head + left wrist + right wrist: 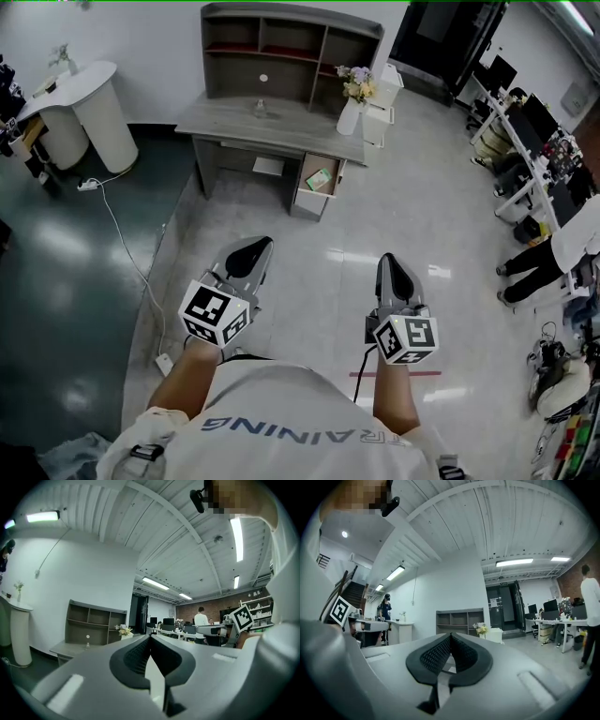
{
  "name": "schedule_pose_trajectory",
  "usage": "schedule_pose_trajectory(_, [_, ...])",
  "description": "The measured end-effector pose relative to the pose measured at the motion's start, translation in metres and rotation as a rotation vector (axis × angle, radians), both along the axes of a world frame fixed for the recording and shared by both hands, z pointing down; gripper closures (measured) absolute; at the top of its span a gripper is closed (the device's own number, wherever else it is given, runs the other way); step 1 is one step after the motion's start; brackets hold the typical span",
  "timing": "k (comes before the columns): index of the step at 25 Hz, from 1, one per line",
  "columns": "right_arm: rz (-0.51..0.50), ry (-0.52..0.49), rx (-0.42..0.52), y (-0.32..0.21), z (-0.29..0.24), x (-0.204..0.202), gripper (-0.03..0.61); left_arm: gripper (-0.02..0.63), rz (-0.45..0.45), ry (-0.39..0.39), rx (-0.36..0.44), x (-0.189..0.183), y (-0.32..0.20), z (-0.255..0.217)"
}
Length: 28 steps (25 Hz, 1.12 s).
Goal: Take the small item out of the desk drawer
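A grey desk (272, 127) with a shelf unit stands far ahead by the wall. Its lower right drawer (304, 184) is pulled open, and a small green and white item (319, 178) lies inside. My left gripper (256, 246) and right gripper (385, 260) are held level side by side, well short of the desk. Both are shut with nothing between the pads. In the left gripper view the left gripper (150, 637) points past the desk (70, 648). In the right gripper view the right gripper (450, 635) faces the shelf unit (459, 619).
A vase of flowers (352, 101) and a white box (380, 114) sit at the desk's right end. A white round counter (94, 103) stands at the left, with a white cable (122, 234) trailing over the floor. Office desks and a person (539, 255) are at the right.
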State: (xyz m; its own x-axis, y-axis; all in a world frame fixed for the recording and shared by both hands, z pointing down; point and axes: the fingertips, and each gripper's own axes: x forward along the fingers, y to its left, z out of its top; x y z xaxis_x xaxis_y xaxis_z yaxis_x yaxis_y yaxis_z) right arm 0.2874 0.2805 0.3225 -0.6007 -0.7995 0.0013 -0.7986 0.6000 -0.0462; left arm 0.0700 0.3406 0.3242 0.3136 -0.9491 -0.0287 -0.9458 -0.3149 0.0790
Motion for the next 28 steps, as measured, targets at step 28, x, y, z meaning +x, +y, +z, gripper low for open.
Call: schedule_pose_trajectory(28, [0.017, 0.035, -0.082, -0.003, 0.040, -0.129, 0.518, 0.615, 0.056, 0.040, -0.103, -0.128, -0.012, 0.059])
